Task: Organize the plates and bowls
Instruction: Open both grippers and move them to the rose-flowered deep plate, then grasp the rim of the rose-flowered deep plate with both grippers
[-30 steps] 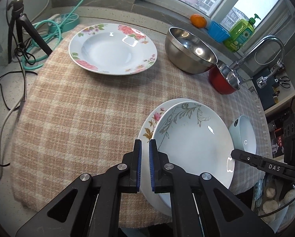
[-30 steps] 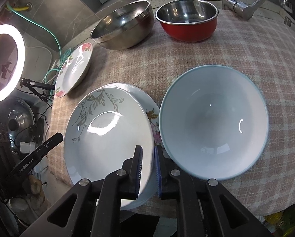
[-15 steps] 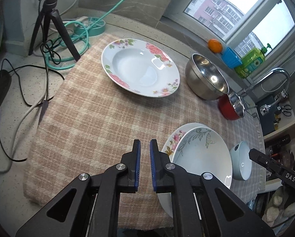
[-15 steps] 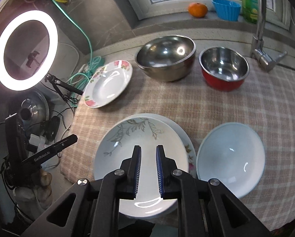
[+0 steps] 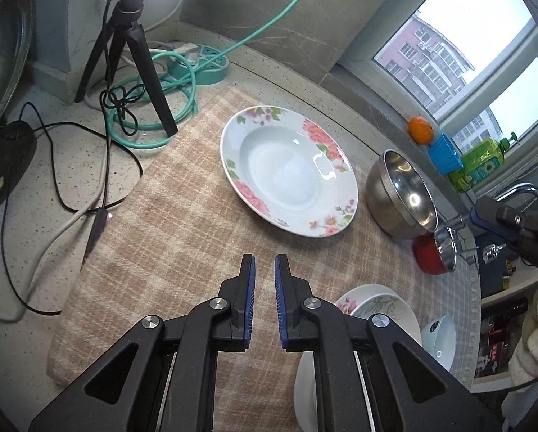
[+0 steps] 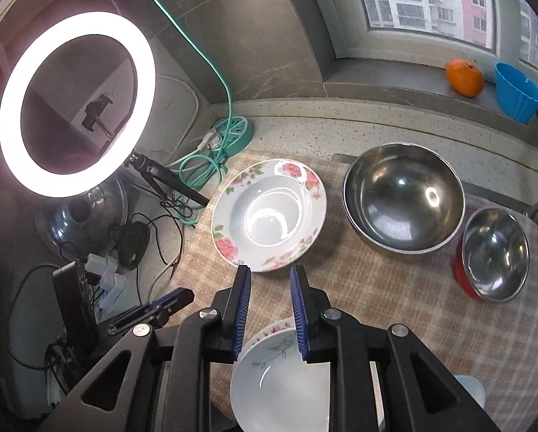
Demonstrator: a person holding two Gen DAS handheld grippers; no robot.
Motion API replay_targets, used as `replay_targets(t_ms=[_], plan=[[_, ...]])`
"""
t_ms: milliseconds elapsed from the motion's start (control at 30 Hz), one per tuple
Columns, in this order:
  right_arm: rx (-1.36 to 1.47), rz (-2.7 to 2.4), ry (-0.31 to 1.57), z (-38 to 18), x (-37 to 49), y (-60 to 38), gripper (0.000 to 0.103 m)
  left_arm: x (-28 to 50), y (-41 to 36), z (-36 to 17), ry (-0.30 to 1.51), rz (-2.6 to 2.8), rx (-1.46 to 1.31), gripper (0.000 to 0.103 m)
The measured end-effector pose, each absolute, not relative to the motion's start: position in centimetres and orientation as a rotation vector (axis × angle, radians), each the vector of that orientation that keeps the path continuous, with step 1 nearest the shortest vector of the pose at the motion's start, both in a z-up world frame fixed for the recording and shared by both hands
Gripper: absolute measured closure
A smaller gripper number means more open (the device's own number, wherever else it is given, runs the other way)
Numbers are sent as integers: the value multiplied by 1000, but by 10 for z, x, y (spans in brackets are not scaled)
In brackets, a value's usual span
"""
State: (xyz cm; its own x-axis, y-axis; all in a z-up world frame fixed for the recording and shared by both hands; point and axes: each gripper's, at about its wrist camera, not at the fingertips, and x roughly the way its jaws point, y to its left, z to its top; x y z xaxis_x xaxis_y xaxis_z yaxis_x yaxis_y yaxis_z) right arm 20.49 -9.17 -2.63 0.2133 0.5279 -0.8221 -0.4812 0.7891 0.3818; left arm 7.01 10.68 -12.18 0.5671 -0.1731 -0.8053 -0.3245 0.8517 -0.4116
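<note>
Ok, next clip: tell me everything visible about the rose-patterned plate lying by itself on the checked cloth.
The rose-patterned plate is a deep, wide-rimmed dish, white and glossy like glazed ceramic, with pink roses and green leaves around the rim. It is empty and lies flat, right side up, on the checked cloth near the far edge, reflecting the ring light. The large steel bowl sits beside it without touching. Neither gripper touches it.

Home kitchen: faucet [image 5: 520, 190], dish soap [image 5: 481, 165], stone counter [image 6: 340, 122].
</note>
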Motion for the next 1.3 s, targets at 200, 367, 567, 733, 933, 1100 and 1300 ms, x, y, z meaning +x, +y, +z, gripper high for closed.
replay_targets(t_ms=[200,367,567,733,933,1100,1300], plan=[[29,749,1215,-33,256,-63,82,83,122,-130,970,128,-646,94],[-37,730,1248,-58,293,-39,82,95,133,-140,974,154,-695,94],[-95,711,1323,-101,329,-18,82,104,138,-151,983,170,-739,88],[-136,701,1345,-122,348,-7,82,112,142,-157,985,175,-766,88],[-166,709,1365,-133,361,2,81,116,146,-159,981,176,-794,88],[-200,717,1388,-142,365,9,79,122,146,-165,995,176,-814,88],[-214,717,1402,-148,365,14,79,125,148,-168,999,175,-819,88]])
